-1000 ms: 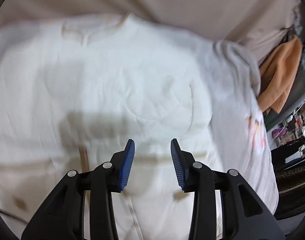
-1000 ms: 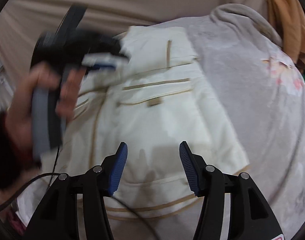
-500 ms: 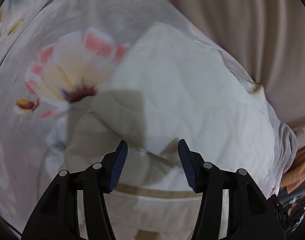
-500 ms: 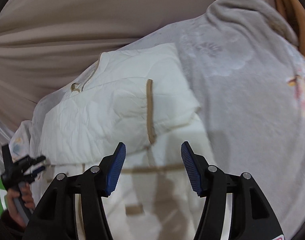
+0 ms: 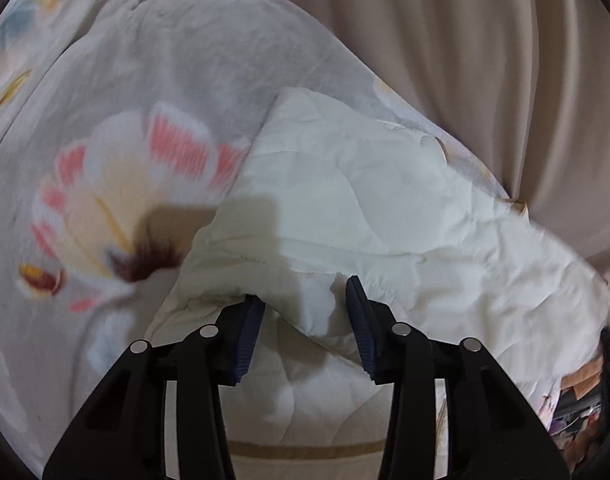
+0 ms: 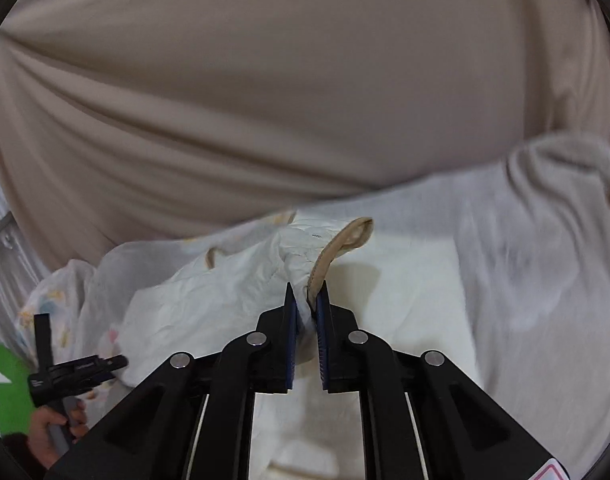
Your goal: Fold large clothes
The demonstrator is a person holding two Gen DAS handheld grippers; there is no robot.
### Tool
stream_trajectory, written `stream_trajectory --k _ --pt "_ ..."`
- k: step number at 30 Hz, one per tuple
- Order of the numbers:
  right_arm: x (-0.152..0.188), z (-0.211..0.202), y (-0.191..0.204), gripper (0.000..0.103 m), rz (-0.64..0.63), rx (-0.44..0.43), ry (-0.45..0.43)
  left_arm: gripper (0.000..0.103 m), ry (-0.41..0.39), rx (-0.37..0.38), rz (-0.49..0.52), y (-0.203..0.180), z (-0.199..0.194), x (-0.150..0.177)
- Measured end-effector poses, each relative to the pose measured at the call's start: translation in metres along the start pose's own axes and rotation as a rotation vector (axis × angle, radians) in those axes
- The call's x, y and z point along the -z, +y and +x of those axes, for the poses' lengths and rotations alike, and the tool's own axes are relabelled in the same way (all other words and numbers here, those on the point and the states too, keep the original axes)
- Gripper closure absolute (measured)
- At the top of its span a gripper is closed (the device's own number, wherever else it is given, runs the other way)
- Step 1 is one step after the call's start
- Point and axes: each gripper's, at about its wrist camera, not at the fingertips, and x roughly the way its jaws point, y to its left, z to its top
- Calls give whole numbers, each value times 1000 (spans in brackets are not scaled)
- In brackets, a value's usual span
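Pinching a tan-trimmed edge of the cream quilted padded jacket (image 6: 241,304), the right gripper (image 6: 307,300) has its blue pads drawn almost together with the beige binding strip (image 6: 337,248) and a wad of white fabric caught between them, lifted off the bed. The jacket itself lies spread on the pale grey blanket printed with big pink-and-white flowers (image 5: 117,200), its bulk running away to the left of that pinch, toward the beige curtain (image 6: 265,100) behind. The left gripper (image 5: 305,300) sits low at the garment's other side, its jaws apart, straddling a raised fold of the quilted cloth; the fold's point pokes into the gap, but the pads do not seem to press it. From the right wrist view that left tool shows small at the far left, beyond the jacket, so the garment's long axis runs between the two tools. My guess is that the coming fold hinges on this: the right side is already held, while the left still needs to close on the ridge directly ahead of it before both ends can be carried together.
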Motion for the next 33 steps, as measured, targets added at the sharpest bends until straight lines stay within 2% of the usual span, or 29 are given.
stream_trajectory --k 1,2,4,5,7,8,9,10,11,14,16,18,19,21,22,23,25,26,28,31,33 --pt "3 21 -5 85 -27 55 64 52 38 -17 23 -3 11 1" --pt "14 50 -16 83 -29 112 184 50 77 -41 44 -4 24 4" --pt "41 75 -45 88 51 185 332 49 86 -50 59 9 23 10" --pt "50 66 -56 88 116 155 330 49 75 -40 48 12 15 14" --pt "58 29 -67 86 174 129 268 48 56 26 15 26 -15 19" --pt "62 3 -71 79 178 128 238 45 41 55 7 34 -30 23" --pt "69 -24 -77 73 182 125 222 37 26 70 5 43 -46 29" --pt "78 -48 -82 60 188 115 222 32 19 69 12 54 -64 38" --pt "88 -67 -87 51 197 104 233 30 26 64 20 62 -74 48" --pt "137 -120 -107 40 226 118 342 25 115 18 38 96 -96 87" --pt "170 -141 -118 40 260 136 417 25 203 -3 21 118 -100 123" --pt "198 -155 -127 39 340 113 466 25 275 -12 -18 133 -101 154" --pt "207 -158 -130 39 380 100 475 25 284 0 -45 139 -104 167" --pt "219 -157 -131 39 428 62 479 26 253 -2 -21 137 -114 177" --pt "224 -154 -130 39 443 52 484 31 262 0 -4 137 -117 182" --pt "228 -149 -129 42 450 50 488 36 262 -4 7 134 -119 182" --pt "227 -144 -127 75 444 48 469 67 279 15 15 132 -123 185" --pt "227 -143 -128 97 448 32 469 75 283 16 15 127 -123 183" --pt "220 -151 -125 97 463 21 438 86 264 16 43 119 -136 183" --pt "210 -188 -109 99 396 3 379 93 236 16 102 109 -161 186" --pt "212 -216 -103 99 379 -3 383 95 249 1 148 106 -184 201"
